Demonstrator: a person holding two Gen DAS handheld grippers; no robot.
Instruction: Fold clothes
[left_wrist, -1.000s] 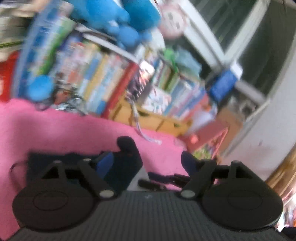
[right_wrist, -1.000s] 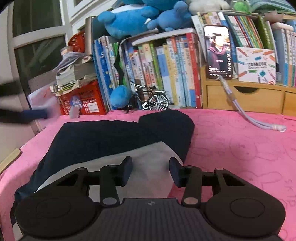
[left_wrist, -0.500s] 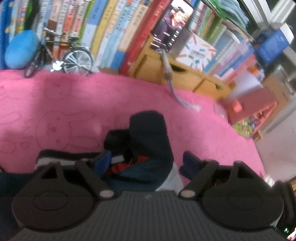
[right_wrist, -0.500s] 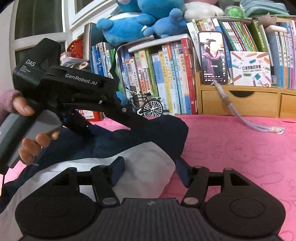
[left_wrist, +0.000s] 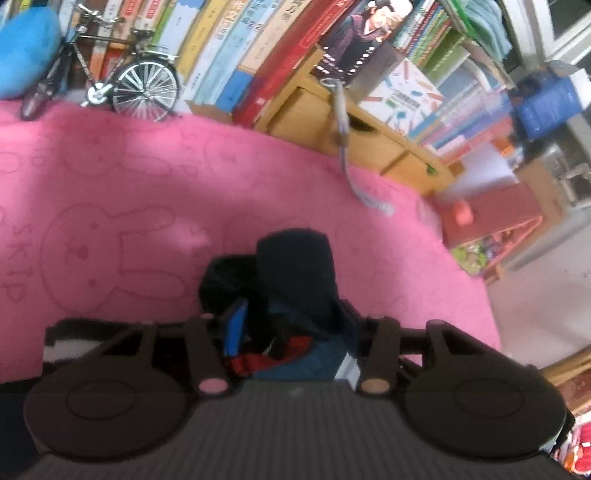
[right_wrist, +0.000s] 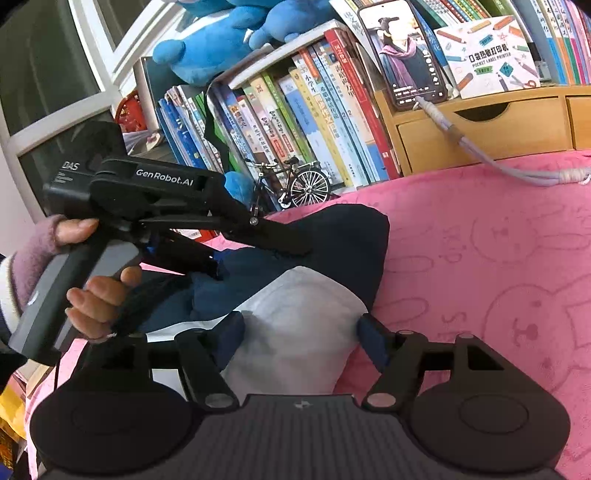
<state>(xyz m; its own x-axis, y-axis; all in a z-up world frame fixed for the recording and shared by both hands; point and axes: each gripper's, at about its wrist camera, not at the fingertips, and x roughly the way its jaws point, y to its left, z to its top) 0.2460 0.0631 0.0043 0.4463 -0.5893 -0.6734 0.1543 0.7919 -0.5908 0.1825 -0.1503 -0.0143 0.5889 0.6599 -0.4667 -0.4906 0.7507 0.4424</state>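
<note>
A navy garment (left_wrist: 295, 266) with a white panel and a red-trimmed edge lies bunched on the pink bunny-print cover (left_wrist: 129, 192). My left gripper (left_wrist: 293, 325) is shut on a raised fold of it, and fabric fills the gap and buries the right pad. In the right wrist view a hand (right_wrist: 92, 295) holds that left gripper (right_wrist: 262, 260), whose fingers lie on the navy mound (right_wrist: 332, 236). My right gripper (right_wrist: 299, 332) stands open, low over the white panel, with its fingers either side of the cloth and not pinching it.
Behind the cover (right_wrist: 498, 258) stand a row of books (right_wrist: 314, 122), a model bicycle (right_wrist: 295, 184), wooden drawers (right_wrist: 480, 129) and a propped phone (right_wrist: 406, 55) with its cable (right_wrist: 498, 162) trailing onto the cover. The cover's right edge (left_wrist: 480, 295) drops to the floor.
My left gripper swung in over the garment and its fingers have narrowed onto the bunched fabric. The right gripper has edged forward over the white panel and stays open.
</note>
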